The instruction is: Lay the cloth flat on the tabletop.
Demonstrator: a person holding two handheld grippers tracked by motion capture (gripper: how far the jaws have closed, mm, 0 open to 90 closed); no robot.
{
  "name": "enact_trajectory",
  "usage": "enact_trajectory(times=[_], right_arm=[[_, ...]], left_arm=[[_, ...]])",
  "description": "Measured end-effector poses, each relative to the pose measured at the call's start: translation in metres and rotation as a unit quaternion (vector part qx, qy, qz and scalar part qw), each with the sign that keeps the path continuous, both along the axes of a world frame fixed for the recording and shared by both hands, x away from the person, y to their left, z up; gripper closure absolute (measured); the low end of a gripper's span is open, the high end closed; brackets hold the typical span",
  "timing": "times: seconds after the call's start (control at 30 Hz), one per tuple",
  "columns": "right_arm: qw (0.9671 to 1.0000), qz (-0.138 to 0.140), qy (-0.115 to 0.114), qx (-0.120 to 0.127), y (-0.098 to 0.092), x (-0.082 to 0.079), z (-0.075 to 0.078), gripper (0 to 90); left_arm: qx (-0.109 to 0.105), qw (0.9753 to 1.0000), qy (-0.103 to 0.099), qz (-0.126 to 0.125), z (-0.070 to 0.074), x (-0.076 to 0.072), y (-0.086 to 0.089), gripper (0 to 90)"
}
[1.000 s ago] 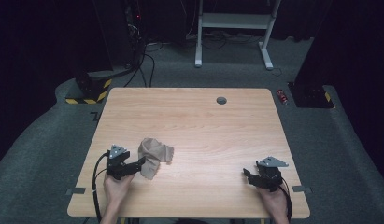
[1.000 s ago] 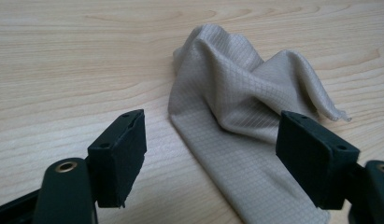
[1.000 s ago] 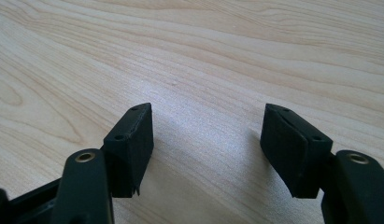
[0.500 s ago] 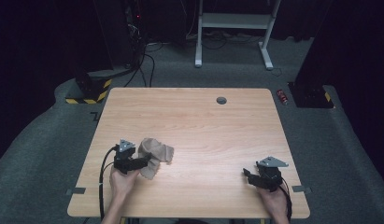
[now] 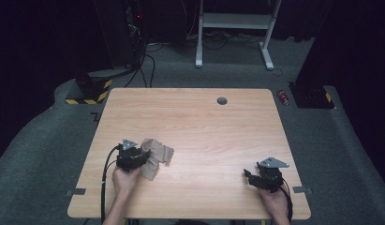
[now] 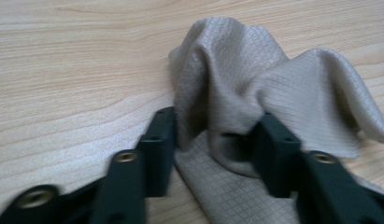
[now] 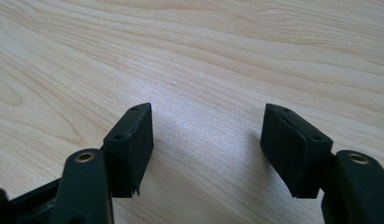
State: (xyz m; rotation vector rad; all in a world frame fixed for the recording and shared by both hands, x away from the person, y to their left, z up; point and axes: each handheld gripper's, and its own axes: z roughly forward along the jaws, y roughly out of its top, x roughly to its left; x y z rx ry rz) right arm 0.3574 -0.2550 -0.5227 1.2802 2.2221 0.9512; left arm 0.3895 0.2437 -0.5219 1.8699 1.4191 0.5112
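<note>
Beige cloth [image 6: 255, 93] with a fine diamond weave sits bunched between our left gripper [image 6: 213, 140] jaws, which stand partly spread around a raised fold: the fabric touches the inner face of each black jaw, but the gap looks too wide for a firm pinch, so we judge the hold as a loose bracket on the fold and not a clamp. We take it that the jaws are set at the fold's base because that ridge gives them something to bite, while the flat layer beneath lies tight on the wood. Outward from the jaws, toward twelve and two o'clock in the left gripper view, the cloth rises in soft rounded humps and drapes down in a thin flap; it looks light, limp and matte, likely to sag once lifted.

In the high view the cloth [image 5: 155, 154] lies crumpled at about three o'clock from our left gripper [image 5: 134, 158], in the near left part of the pale rectangular wooden table [image 5: 190, 122].

Our right gripper [image 7: 208, 135] has its blocky black jaws spread wide over bare grained wood, holding nothing. It rests near the table's five o'clock corner [image 5: 264, 177], well apart from the cloth, probably parked until a second corner needs gripping.
</note>
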Motion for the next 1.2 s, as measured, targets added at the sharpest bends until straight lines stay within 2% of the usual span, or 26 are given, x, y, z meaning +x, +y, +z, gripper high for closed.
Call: enact_trajectory(times=[0.13, 0.23, 0.27, 0.37, 0.5, 0.6, 0.8, 0.9, 1.03, 1.2], right_arm=[[1.0000, 0.000, 0.000, 0.000, 0.000, 0.000, 0.000, 34.5], [1.0000, 0.000, 0.000, 0.000, 0.000, 0.000, 0.000, 34.4], [1.0000, 0.000, 0.000, 0.000, 0.000, 0.000, 0.000, 34.4], [1.0000, 0.000, 0.000, -0.001, 0.000, 0.000, 0.000, 34.4], [1.0000, 0.000, 0.000, -0.001, 0.000, 0.000, 0.000, 34.4], [1.0000, 0.001, 0.000, -0.001, 0.000, 0.000, 0.000, 34.3], [1.0000, 0.001, 0.000, -0.001, 0.000, 0.000, 0.000, 34.2], [1.0000, 0.001, 0.000, -0.001, 0.000, 0.000, 0.000, 34.2], [1.0000, 0.001, 0.000, -0.001, 0.000, 0.000, 0.000, 34.2], [1.0000, 0.001, 0.000, -0.001, 0.000, 0.000, 0.000, 34.2]], left_arm=[[-0.005, 1.0000, 0.005, -0.001, 0.000, 0.001, 0.002, 75.6], [-0.005, 1.0000, 0.005, -0.006, 0.000, 0.000, 0.001, 82.8], [0.002, 0.9999, 0.005, -0.008, 0.001, 0.001, -0.001, 83.7], [0.007, 0.9998, 0.003, -0.019, 0.004, 0.003, -0.005, 85.0], [0.002, 0.9994, -0.002, -0.034, 0.006, 0.005, -0.014, 85.5], [-0.018, 0.9990, -0.006, -0.041, 0.007, 0.005, -0.018, 85.7], [-0.044, 0.9978, -0.010, -0.048, 0.008, 0.006, -0.024, 85.8], [-0.020, 0.9977, -0.018, -0.062, 0.013, 0.006, -0.033, 85.8], [-0.029, 0.9961, -0.029, -0.078, 0.021, 0.007, -0.045, 85.9], [-0.028, 0.9943, -0.032, -0.097, 0.025, 0.011, -0.060, 86.0]])
